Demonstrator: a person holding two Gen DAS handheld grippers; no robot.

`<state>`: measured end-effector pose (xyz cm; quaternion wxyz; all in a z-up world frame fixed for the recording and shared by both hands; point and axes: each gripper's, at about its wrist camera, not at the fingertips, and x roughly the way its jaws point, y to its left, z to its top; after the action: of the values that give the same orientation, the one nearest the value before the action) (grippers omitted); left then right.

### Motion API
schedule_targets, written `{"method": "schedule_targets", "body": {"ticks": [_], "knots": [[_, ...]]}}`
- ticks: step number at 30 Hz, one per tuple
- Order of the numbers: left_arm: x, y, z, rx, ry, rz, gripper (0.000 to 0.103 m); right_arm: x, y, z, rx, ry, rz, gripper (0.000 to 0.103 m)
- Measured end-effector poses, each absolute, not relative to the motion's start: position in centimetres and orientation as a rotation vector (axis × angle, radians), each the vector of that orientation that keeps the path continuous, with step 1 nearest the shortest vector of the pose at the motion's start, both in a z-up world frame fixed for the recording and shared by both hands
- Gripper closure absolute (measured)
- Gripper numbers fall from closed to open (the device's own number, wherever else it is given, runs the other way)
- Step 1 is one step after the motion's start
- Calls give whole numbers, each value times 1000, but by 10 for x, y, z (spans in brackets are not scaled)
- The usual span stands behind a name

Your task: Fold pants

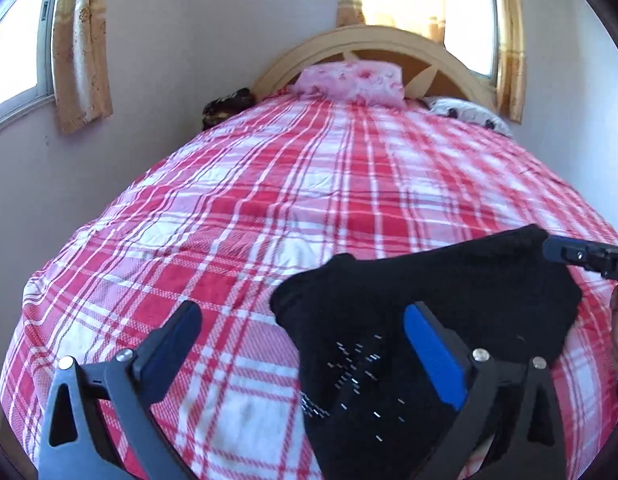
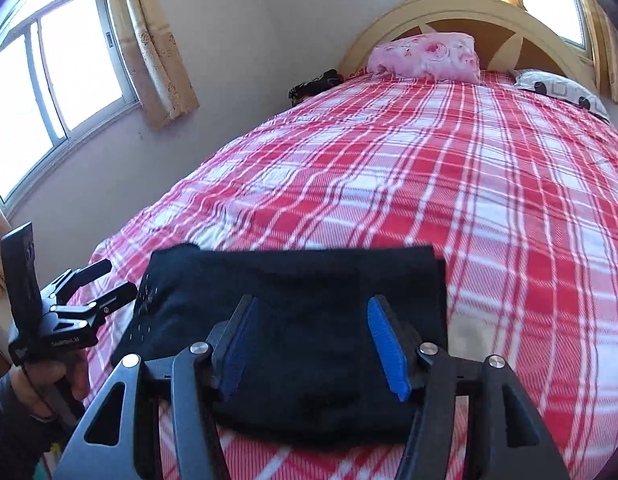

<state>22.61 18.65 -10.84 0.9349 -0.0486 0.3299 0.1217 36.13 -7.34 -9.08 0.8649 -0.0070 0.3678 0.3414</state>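
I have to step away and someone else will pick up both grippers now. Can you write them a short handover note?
Left hand-held gripper: open, empty, at the left edge of the pants.
Right hand-held gripper: open, empty, over the middle of the pants.
Black pants: already a compact folded bundle, lying flat at the near end of the plaid bedspread, with white speckled print at the left end.
Pink pillow and a patterned pillow sit far off at the headboard.
Done: the folding appears finished.
Left: probably only a check or tidying of edges; hidden layers cannot be judged.
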Motion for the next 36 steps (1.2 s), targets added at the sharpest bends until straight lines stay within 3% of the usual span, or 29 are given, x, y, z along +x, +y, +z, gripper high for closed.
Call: {"method": "schedule_targets", "body": {"ticks": [6,14,36], "knots": [[246,196,-136,-111,779,262,0,416,-69,-123,51,891,630,44],[241,195,-133,-121,782,263,0,409,-74,-118,53,866,597,44],[99,137,-56,-191,568,176,0,217,-125,-41,-27,589,464,39]]}}
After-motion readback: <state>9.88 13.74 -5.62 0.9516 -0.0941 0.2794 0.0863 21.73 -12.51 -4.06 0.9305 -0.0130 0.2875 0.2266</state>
